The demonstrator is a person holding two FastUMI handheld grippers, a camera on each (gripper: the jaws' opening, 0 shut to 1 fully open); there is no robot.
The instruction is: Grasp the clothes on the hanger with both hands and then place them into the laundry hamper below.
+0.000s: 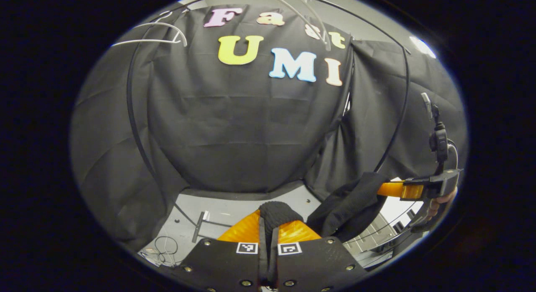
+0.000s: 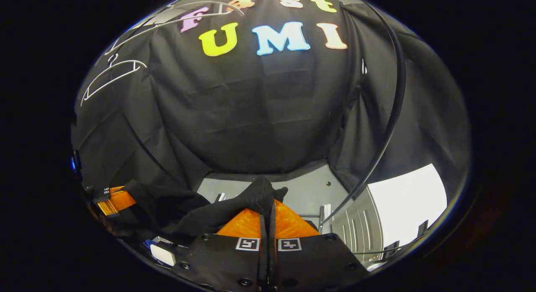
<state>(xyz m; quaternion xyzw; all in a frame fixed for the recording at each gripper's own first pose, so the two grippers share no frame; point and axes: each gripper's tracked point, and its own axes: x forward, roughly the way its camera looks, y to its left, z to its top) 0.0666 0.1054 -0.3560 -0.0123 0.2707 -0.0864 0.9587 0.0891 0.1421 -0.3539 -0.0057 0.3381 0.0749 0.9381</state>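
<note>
A black garment [image 1: 347,208] hangs stretched between my two grippers. In the left gripper view my left gripper [image 1: 269,225] is shut on a bunched edge of the garment [image 1: 276,212], and the cloth runs off to the right to the other gripper [image 1: 402,190], held by a hand. In the right gripper view my right gripper [image 2: 266,212] is shut on another edge of the black garment [image 2: 180,210], which sags leftward to the left gripper [image 2: 113,202]. Bare white hangers [image 1: 155,34] [image 2: 113,76] hang high on the rack. The hamper is hidden.
A thin black rack frame [image 1: 134,116] [image 2: 391,116] curves around the booth. Grey floor [image 1: 234,208] lies below with a metal bar and loose cables [image 1: 165,246]. A bright opening [image 2: 406,200] shows at lower right.
</note>
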